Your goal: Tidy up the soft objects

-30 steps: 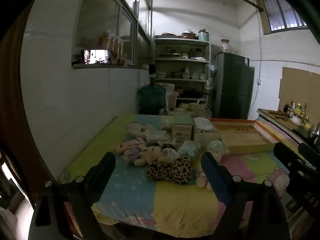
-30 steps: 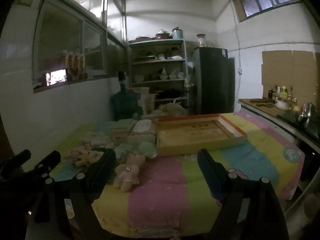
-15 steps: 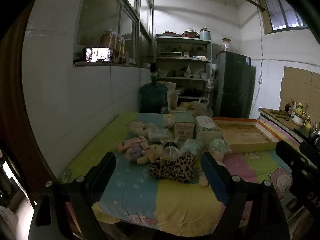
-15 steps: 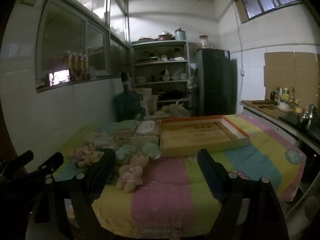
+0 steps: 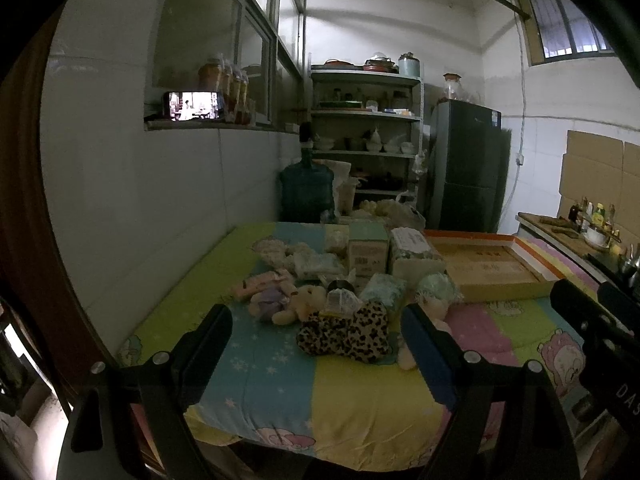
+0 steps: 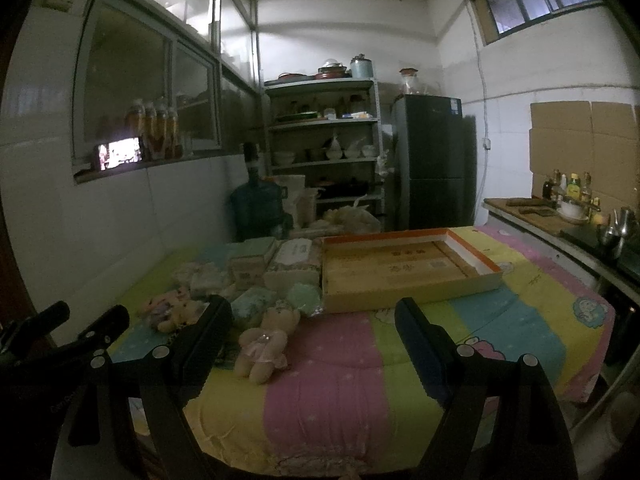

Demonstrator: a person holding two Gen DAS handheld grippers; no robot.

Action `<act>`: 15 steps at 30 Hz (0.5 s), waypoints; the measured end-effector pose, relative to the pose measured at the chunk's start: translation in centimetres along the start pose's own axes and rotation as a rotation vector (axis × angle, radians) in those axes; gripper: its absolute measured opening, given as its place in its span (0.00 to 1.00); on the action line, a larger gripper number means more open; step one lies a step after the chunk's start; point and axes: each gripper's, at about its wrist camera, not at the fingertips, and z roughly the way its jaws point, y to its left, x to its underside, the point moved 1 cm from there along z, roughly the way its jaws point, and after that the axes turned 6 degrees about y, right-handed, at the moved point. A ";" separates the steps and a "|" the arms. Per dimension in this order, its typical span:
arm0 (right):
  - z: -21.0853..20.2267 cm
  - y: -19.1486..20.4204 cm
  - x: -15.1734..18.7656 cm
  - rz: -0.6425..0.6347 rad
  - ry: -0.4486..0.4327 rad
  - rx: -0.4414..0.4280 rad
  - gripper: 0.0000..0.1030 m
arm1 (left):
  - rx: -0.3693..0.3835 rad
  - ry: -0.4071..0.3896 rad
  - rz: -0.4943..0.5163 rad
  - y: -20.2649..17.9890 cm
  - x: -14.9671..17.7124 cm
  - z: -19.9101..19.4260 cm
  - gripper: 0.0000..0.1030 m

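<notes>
Left wrist view is showing my left claw (image 5: 316,344) spread wide and gripping nothing, hanging above the near edge of the worktop's striped quilt (image 5: 352,392). Between its fingers I am seeing the leopard-print plush (image 5: 346,334) lying flat on the blue and yellow stripes, its long axis running left to right across the view. Just behind it, touching, a cream teddy (image 5: 298,304) is lying with its head towards the far wall, beside a pink and purple plush (image 5: 262,290). Farther back, two cartons (image 5: 368,254) are standing side by side, and the shallow orange-rimmed tray (image 5: 492,268) is sitting to their right.

In the right wrist view my right claw (image 6: 310,340) is likewise gaping and empty, over the pink stripe. A bear in a pink dress (image 6: 266,344) is lying on its back beside the left finger, its long axis slanting, head pointing away towards the tray (image 6: 400,270) and feet towards me. A pale green packet (image 6: 304,298) is resting just beyond its head, near the tray's front wall.
</notes>
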 end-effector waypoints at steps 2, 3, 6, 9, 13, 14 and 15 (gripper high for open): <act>0.0 -0.1 0.0 -0.001 0.000 0.000 0.82 | 0.001 0.003 0.002 -0.1 0.1 0.1 0.84; 0.0 -0.1 0.0 0.000 0.001 -0.001 0.82 | 0.001 0.005 0.003 -0.1 0.1 0.1 0.84; 0.0 0.1 0.1 -0.003 0.000 -0.001 0.82 | 0.001 0.007 0.003 -0.2 0.1 0.2 0.84; 0.0 0.1 0.1 -0.001 0.001 -0.002 0.82 | 0.000 0.007 0.003 -0.2 0.1 0.2 0.84; 0.0 0.1 0.1 0.000 0.000 -0.002 0.82 | 0.001 0.007 0.002 -0.2 0.2 0.2 0.84; 0.0 0.1 0.1 -0.001 0.000 -0.002 0.82 | 0.001 0.007 0.002 -0.3 0.1 0.3 0.84; 0.0 0.1 0.1 -0.001 0.000 -0.001 0.82 | 0.001 0.007 0.002 -0.3 0.1 0.3 0.84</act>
